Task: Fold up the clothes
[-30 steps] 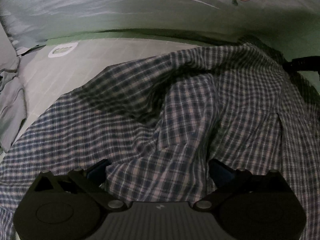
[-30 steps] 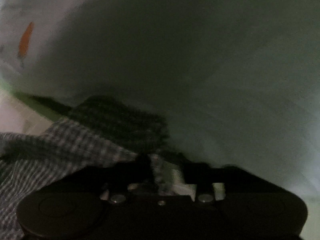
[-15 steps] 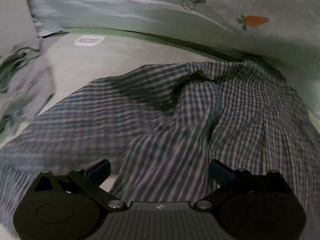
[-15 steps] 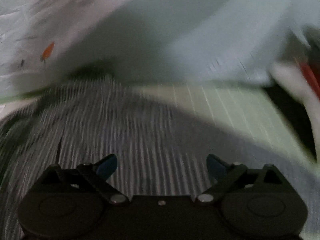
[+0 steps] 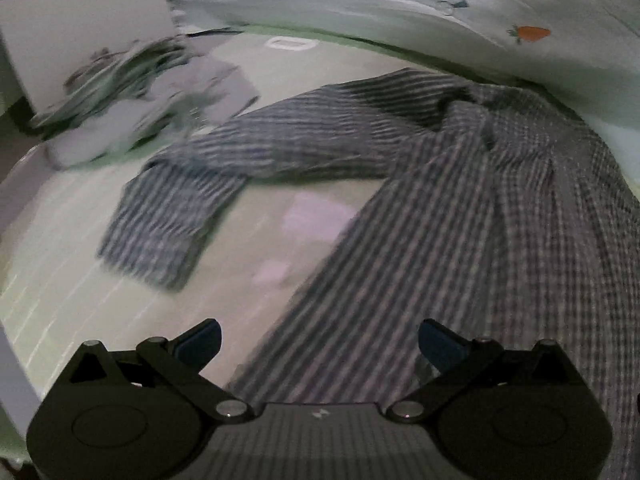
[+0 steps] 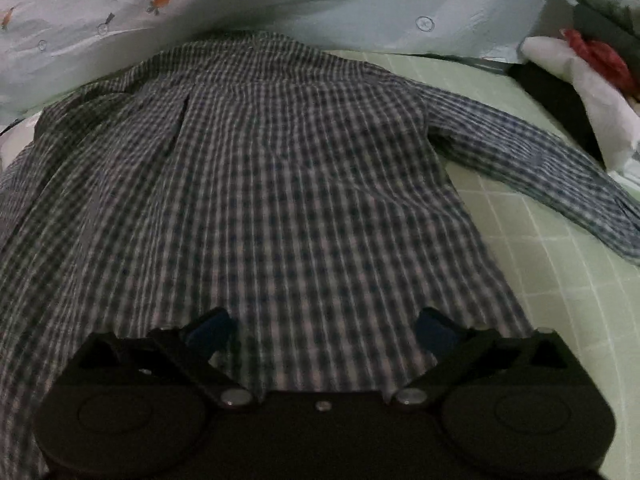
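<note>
A blue-and-white checked shirt (image 6: 288,184) lies spread on a pale green gridded bed sheet (image 6: 552,280), sleeves out to each side. The left tool (image 5: 318,344) and right tool (image 6: 322,330) hover over its hem, fingers apart. A blurred clothes pile (image 5: 132,92) is hard to make out. A carrot-print quilt (image 5: 400,4) lies beyond.
</note>
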A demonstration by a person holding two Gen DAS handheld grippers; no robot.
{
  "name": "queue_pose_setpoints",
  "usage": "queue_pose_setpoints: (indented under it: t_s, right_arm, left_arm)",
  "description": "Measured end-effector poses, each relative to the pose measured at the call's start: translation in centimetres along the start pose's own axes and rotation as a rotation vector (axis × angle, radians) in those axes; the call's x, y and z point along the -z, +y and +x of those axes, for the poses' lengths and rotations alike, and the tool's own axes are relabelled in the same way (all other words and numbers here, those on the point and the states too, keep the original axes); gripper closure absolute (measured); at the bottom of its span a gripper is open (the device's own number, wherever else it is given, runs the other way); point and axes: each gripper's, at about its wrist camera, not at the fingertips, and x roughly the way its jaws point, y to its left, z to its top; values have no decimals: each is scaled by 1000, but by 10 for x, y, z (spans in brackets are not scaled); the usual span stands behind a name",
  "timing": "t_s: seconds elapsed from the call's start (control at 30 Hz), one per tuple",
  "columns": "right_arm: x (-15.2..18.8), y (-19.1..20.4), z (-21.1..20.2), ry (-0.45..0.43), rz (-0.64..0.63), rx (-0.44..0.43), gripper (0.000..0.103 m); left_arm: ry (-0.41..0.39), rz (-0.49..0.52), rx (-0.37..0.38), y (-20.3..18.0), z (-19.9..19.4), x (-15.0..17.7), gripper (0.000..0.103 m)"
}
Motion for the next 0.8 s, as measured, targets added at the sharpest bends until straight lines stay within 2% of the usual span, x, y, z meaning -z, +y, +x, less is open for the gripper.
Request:
queue_pose_setpoints:
  t_s: [0.2,0.5,0.57,0.67,0.8]
  right_arm:
    - [13,10,0,-40,54,54,0]
    - [30,28,-8,-105,206,193,0]
    - [33,33,-9,-130,235,223,0]
    - [38,39,-9,-167,265,260,0]
    - [42,45,-10,-195,288,290,0]
  left_arm:
    - [30,-34,-8,53,9,0,0]
    - [-27,-54,-30,134,33,-47,2]
    - [-39,-43,-25,146,38,-56,9]
    - [-34,-34,4,159,47,-66,19]
    - [-6,-9,84,166,60,-72,20]
